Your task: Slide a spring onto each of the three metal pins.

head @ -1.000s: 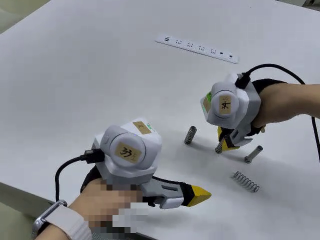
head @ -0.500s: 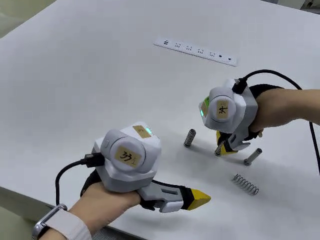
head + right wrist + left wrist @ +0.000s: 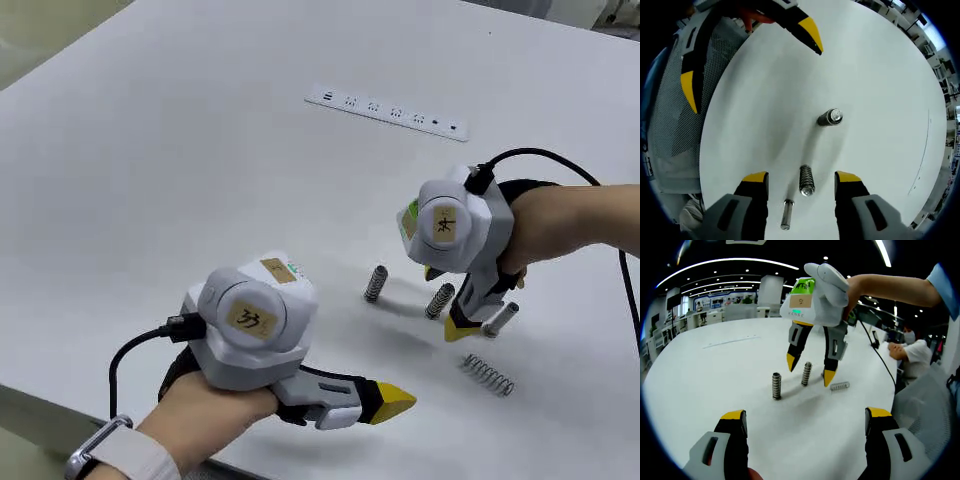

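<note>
Straddling a sprung pin (image 3: 440,299), right tool (image 3: 447,301) has open table (image 3: 200,150) around.

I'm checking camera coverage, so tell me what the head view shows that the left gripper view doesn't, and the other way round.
Head view: the bare silver metal pin beside the white, yellow-tipped right gripper. Left gripper view: that gripper's open jaws straddling one spring-wrapped pin, plus the lit room behind. Both: that pin, the second spring-wrapped pin, the loose silver coil spring and the white table.

Sprung pin (image 3: 375,283), second sprung pin (image 3: 439,300), bare pin (image 3: 500,319), loose spring (image 3: 487,374) flat
</note>
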{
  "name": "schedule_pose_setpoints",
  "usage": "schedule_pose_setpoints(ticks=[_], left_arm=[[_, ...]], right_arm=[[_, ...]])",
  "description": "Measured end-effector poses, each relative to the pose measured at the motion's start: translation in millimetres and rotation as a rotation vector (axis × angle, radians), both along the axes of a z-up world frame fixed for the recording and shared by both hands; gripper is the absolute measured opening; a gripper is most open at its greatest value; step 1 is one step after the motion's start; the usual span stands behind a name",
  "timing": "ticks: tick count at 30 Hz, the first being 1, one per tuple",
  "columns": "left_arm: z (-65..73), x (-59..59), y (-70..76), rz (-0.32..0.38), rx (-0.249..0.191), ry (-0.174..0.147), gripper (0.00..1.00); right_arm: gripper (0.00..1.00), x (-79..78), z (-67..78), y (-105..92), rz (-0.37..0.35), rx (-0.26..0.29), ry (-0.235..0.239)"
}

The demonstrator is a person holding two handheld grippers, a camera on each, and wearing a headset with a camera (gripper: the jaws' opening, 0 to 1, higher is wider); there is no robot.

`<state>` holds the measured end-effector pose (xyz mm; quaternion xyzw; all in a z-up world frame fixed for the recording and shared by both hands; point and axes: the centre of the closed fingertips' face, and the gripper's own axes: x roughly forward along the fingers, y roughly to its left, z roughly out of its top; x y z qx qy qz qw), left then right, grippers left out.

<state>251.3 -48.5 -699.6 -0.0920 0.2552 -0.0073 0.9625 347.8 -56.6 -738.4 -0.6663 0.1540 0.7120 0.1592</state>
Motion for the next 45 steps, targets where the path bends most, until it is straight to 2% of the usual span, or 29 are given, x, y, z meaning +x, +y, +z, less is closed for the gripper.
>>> schedule_pose_setpoints(ticks=[7,11,14,20,24,29,33,38,45], left_arm=[[-0.9,-1.2,1.1,0.005,0.006,0.005,1.0],[-2.4,-2.0,2.1,0.01,0.008,0.008,1.0],[-2.3,-2.1,2.9,0.015,0.005,0.006,1.0],[-3.1,-1.8,1.9,0.014,0.006,0.006,1.0],[-3.9,-1.4,1.1,0.008,0.011,0.006,1.0],[-4.8,-1.3,0.3,0.003,0.01,0.009,1.0],[-7.5,-2.2,-0.7,-0.002,0.014,0.02,1.0],[-8.8,-3.2,-1.9,-0.008,0.012,0.025,1.0],[-11.2,-3.3,-3.3,-0.012,0.007,0.032,1.0]], right_arm=[[0.72,1.5,1.5,-0.9,-0.036,0.04,0.025],[0.91,-0.9,4.5,-2.0,-0.079,0.063,0.045],[0.94,-1.4,7.9,-3.8,-0.102,0.079,0.062],[0.97,1.1,13.3,-8.3,-0.151,0.124,0.093],[0.97,-3.2,18.6,-9.7,-0.184,0.175,0.138],[0.97,-4.3,23.2,-15.2,-0.217,0.201,0.175],[0.99,-1.8,30.3,-12.5,-0.261,0.263,0.207],[0.99,-1.1,39.2,-20.5,-0.316,0.311,0.25],[0.99,2.5,41.2,-34.7,-0.382,0.359,0.292]])
